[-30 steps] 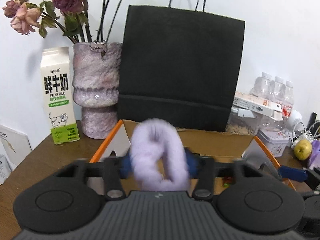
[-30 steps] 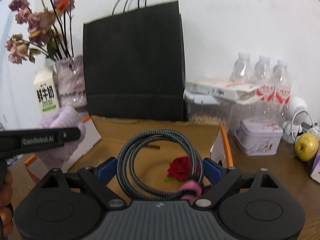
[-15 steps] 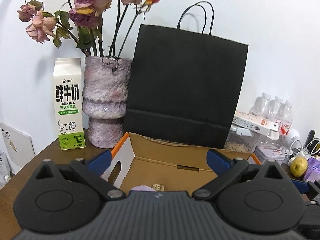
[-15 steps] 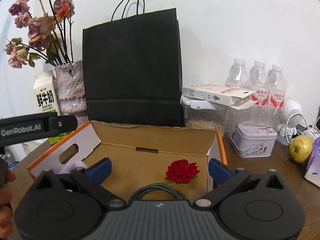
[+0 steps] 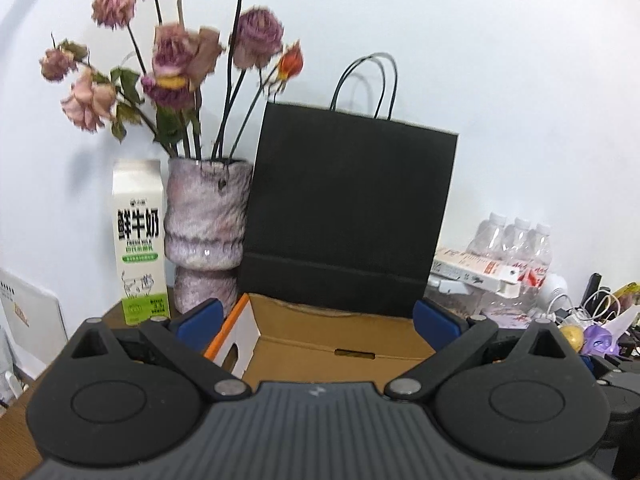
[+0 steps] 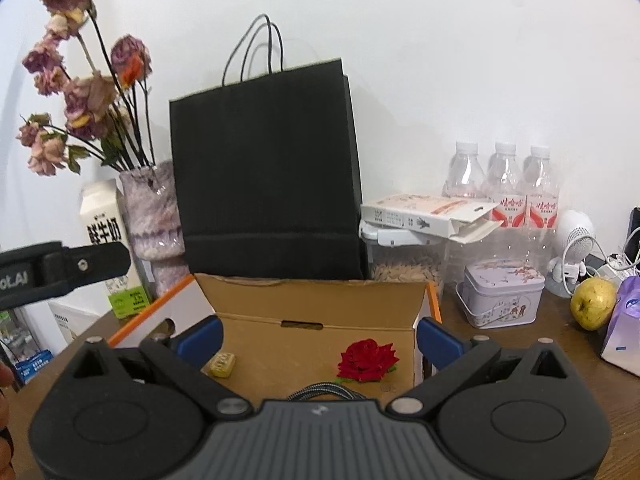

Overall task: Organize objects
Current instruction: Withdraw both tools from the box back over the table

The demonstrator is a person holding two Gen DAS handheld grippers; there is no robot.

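Both loads have just gone into the cardboard box (image 6: 320, 300). The left gripper (image 5: 316, 320) and right gripper (image 6: 320, 336) have spread their jaws and hold nothing. The braided cable (image 6: 326, 391) lies just before the red rose (image 6: 368, 360) on the box floor; the fluffy purple piece is probably inside too, hidden.

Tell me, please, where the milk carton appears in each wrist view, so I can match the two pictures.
Left wrist view: the milk carton stands at left of centre, just left of the vase.
Right wrist view: it is at the far left, partly behind the vase.
Shared landmark: the black bag.
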